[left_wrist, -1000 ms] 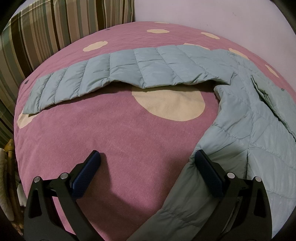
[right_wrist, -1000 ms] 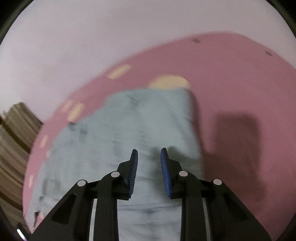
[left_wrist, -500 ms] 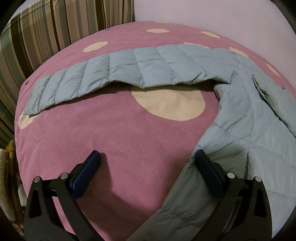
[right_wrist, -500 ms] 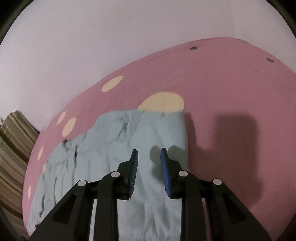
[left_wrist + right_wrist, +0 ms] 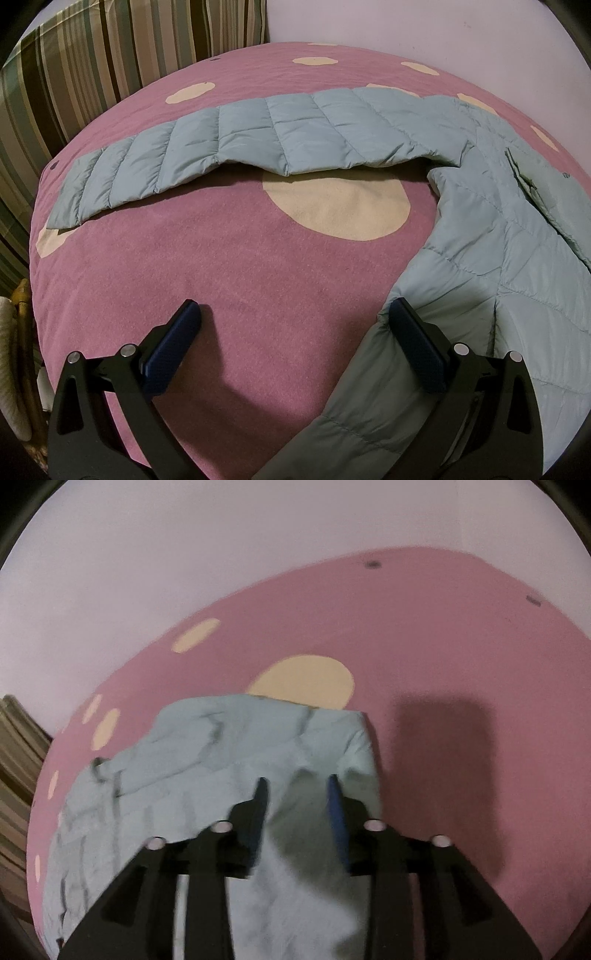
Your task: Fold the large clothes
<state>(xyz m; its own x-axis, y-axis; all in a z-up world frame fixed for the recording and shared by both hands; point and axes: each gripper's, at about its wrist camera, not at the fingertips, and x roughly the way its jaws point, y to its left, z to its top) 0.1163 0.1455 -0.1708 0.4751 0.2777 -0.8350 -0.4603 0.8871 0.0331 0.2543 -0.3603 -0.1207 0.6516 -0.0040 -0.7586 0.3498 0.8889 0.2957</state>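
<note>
Handling should be easy on weight but awkward: the pale blue quilted down jacket [image 5: 491, 236] looks light, puffy, soft and slick-shelled, so a pinch at a stitched hem or cuff seems safest. It lies spread on the pink spotted bedspread [image 5: 229, 280], one sleeve [image 5: 236, 144] stretched sideways. The left gripper [image 5: 291, 332] gapes wide, gripping nothing, one finger at the jacket's edge. The right gripper [image 5: 297, 794], blurred, hovers slightly parted over the fabric, apparently not clamping.

A pale blue-green quilted puffer jacket [image 5: 491, 236] lies flat on the right, its sleeve [image 5: 229, 147] stretched left across the far side.
</note>
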